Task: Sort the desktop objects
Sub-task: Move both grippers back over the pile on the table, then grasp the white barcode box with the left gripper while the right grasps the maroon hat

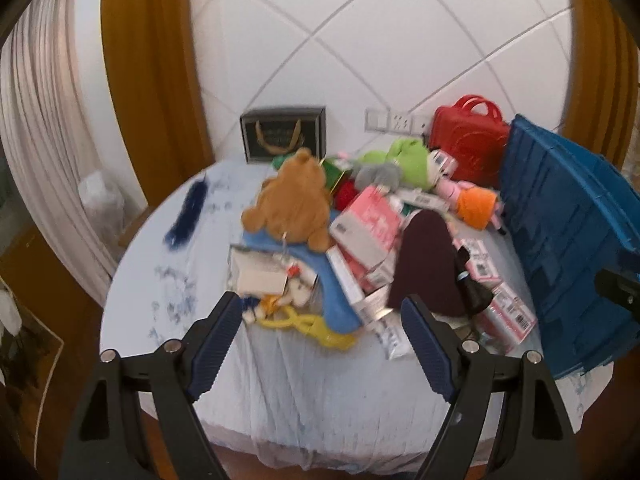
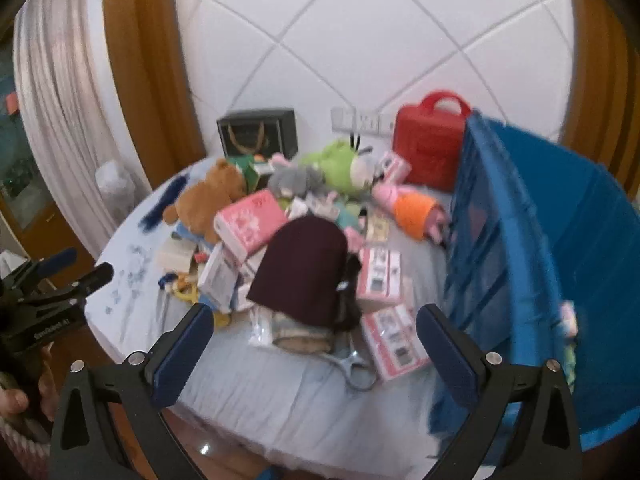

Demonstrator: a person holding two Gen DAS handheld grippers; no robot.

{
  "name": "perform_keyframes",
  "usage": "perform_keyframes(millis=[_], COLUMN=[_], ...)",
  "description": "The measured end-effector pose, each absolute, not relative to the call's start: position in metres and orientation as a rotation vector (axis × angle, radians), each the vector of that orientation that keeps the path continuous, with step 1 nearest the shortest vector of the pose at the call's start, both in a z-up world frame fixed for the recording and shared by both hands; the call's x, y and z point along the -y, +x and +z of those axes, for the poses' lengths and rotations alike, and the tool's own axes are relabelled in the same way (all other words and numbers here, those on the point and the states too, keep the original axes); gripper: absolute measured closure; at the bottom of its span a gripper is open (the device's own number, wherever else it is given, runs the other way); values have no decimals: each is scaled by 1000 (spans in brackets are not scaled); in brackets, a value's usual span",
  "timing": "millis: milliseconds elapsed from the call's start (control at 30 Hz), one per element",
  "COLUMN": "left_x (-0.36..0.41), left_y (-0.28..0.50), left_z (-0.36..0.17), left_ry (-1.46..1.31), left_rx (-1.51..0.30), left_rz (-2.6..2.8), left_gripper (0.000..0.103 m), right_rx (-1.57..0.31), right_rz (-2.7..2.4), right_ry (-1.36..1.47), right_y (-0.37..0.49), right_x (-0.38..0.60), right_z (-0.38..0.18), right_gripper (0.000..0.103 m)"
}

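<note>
1. Left wrist view: the left gripper (image 1: 322, 312) has its fingers (image 1: 218, 340) spread wide with nothing between them, poised over the near edge of the round surface (image 1: 160, 280), which is draped in a pale blue cloth. The pile to be sorted lies ahead of it.
   - A brown teddy bear (image 1: 292, 200) sits on top at the left of the heap, and a yellow plastic toy (image 1: 316, 326) lies nearest the fingers.
   - Pink boxes (image 1: 366, 224) and a dark maroon cloth (image 1: 426, 264) fill the middle.
   - The blue crate (image 1: 568, 240) stands tilted on the right.
   - My advice is to pick one loose item at the pile's edge, such as the yellow toy. Line the fingers up square across it before closing, so nothing beside it is dragged along.

2. Right wrist view: the right gripper (image 2: 316, 346) also has its fingers (image 2: 448, 360) wide apart and empty, just short of the pile.
   - The maroon cloth (image 2: 304, 268) and the pink cartons (image 2: 394, 338) lie directly ahead, with a small metal tool (image 2: 354, 364) near them.
   - The blue crate (image 2: 540, 260) rises close on the right, with the right finger near its wall.
   - The left gripper (image 2: 44, 292) shows at the far left, well apart.
   - Approach slowly, since the view is blurred. Keep clear of the crate wall and take a rigid carton first.
</note>
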State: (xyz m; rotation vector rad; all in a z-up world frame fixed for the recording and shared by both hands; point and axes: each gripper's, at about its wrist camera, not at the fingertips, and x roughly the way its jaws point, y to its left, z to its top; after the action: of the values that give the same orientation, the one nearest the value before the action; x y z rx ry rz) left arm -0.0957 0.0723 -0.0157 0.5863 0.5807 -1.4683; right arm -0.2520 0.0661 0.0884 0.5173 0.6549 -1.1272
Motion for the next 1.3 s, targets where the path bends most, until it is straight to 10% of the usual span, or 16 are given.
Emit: perform_keyframes(millis=[533, 1067, 1300], left_x=[-9, 83, 106], left_y=[-85, -115, -132], left_z=[-116, -132, -184], left_ry=[687, 778, 941], left_rx=[-805, -864, -943], left_rz=[-1367, -1472, -1495], left_gripper=[21, 21, 58], right_rx=[-858, -825, -768], right_rz=[-1089, -1097, -1110], right_ry=[715, 723, 793], right_y=[-256, -233, -214], right_x=[0, 54, 75], right_z=[-56, -52, -66], right_gripper=[0, 0, 0])
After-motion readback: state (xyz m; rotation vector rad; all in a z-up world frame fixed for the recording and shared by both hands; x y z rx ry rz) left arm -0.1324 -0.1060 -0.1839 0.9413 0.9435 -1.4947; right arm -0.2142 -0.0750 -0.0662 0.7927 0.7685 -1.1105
